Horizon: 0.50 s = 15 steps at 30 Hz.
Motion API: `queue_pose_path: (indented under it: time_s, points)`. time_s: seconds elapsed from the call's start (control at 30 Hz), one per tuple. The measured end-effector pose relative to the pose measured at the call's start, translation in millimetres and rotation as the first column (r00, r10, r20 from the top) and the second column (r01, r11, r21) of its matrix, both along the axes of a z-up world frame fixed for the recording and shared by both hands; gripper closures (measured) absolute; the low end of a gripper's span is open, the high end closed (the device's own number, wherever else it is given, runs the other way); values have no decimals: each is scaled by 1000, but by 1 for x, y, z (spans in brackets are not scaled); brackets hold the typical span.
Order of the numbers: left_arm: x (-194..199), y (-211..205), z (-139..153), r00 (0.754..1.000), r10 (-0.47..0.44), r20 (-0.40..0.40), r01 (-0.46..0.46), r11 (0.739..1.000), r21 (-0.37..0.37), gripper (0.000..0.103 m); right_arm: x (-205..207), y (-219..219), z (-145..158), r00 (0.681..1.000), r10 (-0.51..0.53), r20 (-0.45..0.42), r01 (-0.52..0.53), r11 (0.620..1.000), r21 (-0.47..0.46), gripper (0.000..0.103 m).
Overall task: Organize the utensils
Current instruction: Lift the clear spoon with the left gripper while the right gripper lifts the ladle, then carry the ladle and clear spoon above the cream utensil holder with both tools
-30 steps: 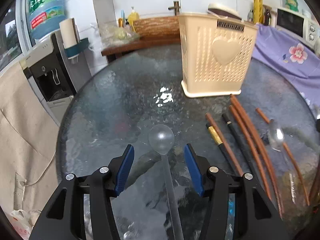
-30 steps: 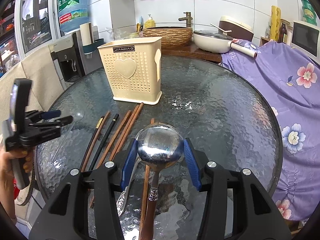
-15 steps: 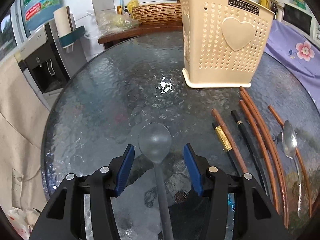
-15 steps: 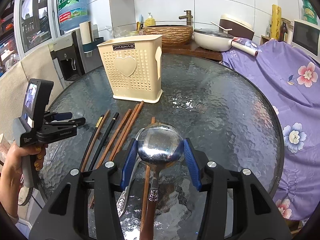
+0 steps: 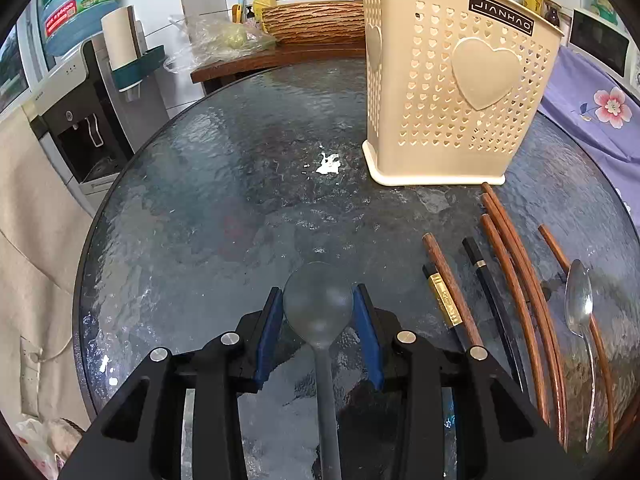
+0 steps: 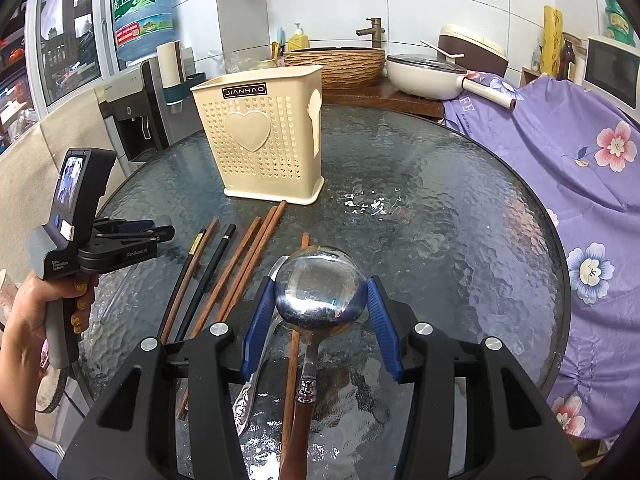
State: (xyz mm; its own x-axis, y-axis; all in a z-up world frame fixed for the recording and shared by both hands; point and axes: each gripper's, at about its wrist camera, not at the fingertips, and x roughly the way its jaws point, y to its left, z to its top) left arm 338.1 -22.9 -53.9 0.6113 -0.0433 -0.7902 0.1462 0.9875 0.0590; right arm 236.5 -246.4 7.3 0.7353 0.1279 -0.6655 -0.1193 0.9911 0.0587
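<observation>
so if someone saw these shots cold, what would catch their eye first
Probably the two spoons held up close to the cameras: a shiny steel ladle spoon clamped in the right gripper and a translucent grey spoon between the left gripper's pads. Behind them, the cream heart-patterned utensil basket stands on the round glass table, with chopsticks fanned in front of it.

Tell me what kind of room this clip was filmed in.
Most likely a home kitchen: a basin with a tap, a water dispenser carrying a big bottle, and a microwave behind the glass table.
</observation>
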Motion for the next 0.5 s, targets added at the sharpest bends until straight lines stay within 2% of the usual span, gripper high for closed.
queue_pose_path:
  time_s: [0.37,0.5]
  points:
    - [0,0,0,1000,16,2,-15,1000,-22,68,0,0,1,1000,-3,5,3,1000,4,55]
    - [-13,-1,11,998,19,52,-18,1000,-23,68,-2,-1,4,1000,-2,18,2,1000,9,55]
